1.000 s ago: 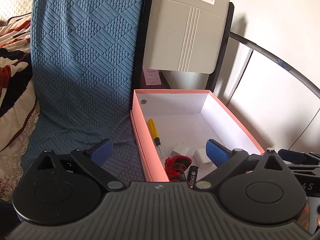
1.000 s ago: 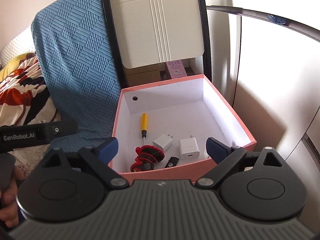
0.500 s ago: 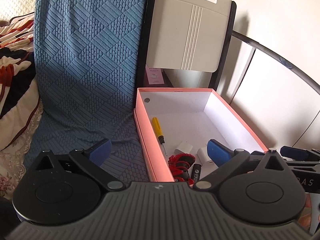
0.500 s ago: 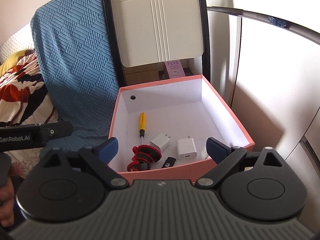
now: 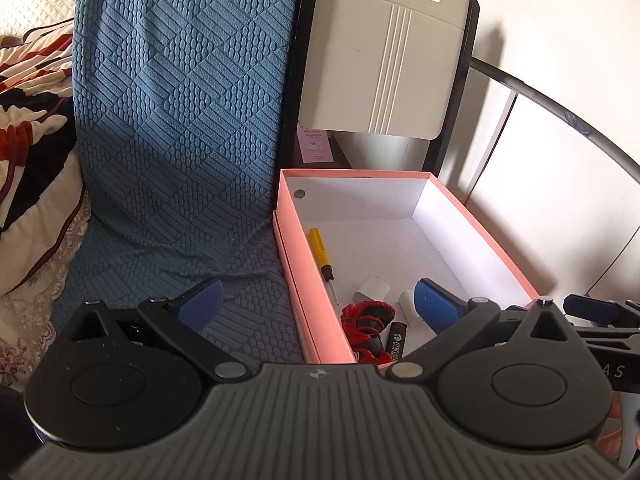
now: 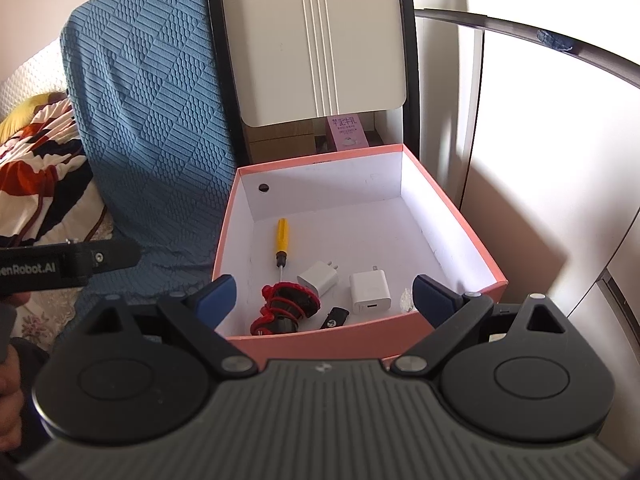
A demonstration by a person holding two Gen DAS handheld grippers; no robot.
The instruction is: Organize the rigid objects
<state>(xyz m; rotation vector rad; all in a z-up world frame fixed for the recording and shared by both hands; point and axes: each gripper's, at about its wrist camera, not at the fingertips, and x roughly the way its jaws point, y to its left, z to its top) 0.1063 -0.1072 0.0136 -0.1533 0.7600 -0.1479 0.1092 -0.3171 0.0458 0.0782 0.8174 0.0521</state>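
Observation:
A pink box (image 6: 452,216) with a white inside stands on the blue cover; it also shows in the left wrist view (image 5: 304,264). In it lie a yellow screwdriver (image 6: 281,240), two white chargers (image 6: 318,278) (image 6: 370,290), a red-and-black coiled item (image 6: 286,306) and a small black stick (image 6: 335,317). My right gripper (image 6: 324,296) is open and empty over the box's near wall. My left gripper (image 5: 318,304) is open and empty, straddling the box's left wall near the front.
A blue textured cover (image 5: 180,120) drapes the seat left of the box. A beige folded panel (image 6: 312,40) leans behind it. A patterned blanket (image 5: 28,92) lies far left. White cabinet doors (image 6: 540,160) stand at the right.
Both grippers have shifted slightly: the box sits a little further right in the left view and slightly left in the right view. Both stay open and empty.

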